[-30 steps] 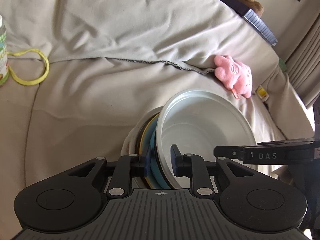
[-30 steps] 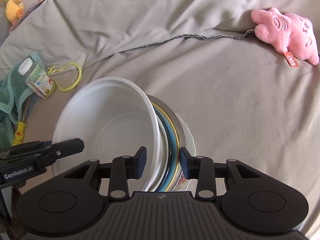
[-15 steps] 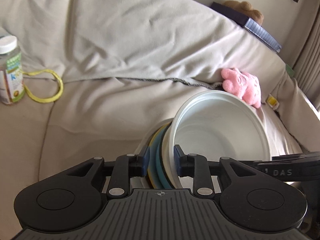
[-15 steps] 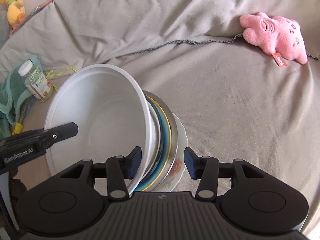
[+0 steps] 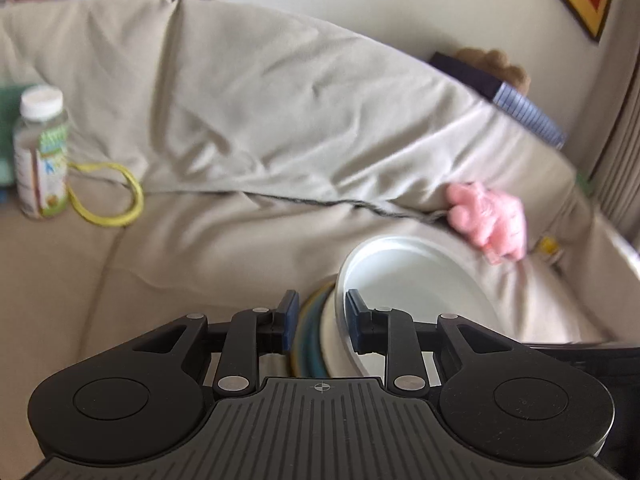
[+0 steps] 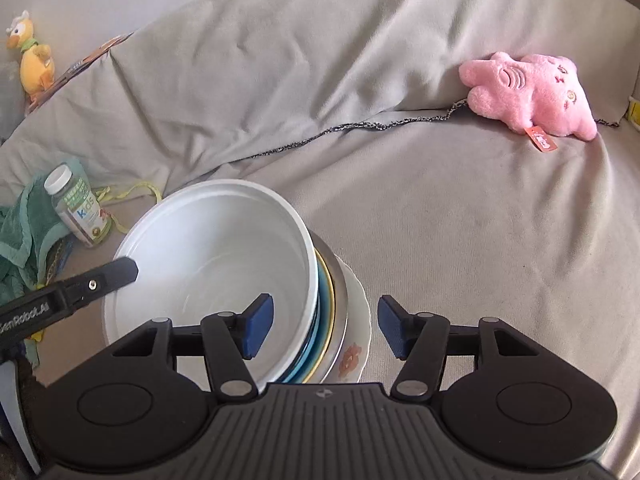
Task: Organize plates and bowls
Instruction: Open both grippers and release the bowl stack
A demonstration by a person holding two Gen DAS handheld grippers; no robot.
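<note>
I had the rig over a broad grey-beige sofa (image 6: 460, 216), its back cushion (image 5: 280, 120) rising at the far side. Near the middle of the seat sat the stack of dishes (image 6: 332, 320), tipped up on edge rather than lying flat: a deep white bowl (image 6: 216, 256) on the left, then thin blue and yellow-rimmed plates, a metal one, and a white floral plate (image 6: 356, 340) on the right. My right gripper (image 6: 326, 328) straddled the stack's near rim; its jaws had just been opening and stood clear on both sides, pressing nothing. My left gripper (image 5: 318, 322) straddled the rim from the other side; its jaws had also just been opening, and the right pad lay so close inside the bowl wall that I could not tell whether it touched. I judged the stack heavy, rigid, smooth and breakable, likely to slide or topple on the soft cushion, so I would take it by the rim, pinching several edges together, from both sides. Far right lay a pink plush toy (image 6: 532, 96); far left a vitamin bottle (image 6: 78, 208), a green cloth (image 6: 28, 228) and a yellow loop (image 5: 116, 196).
</note>
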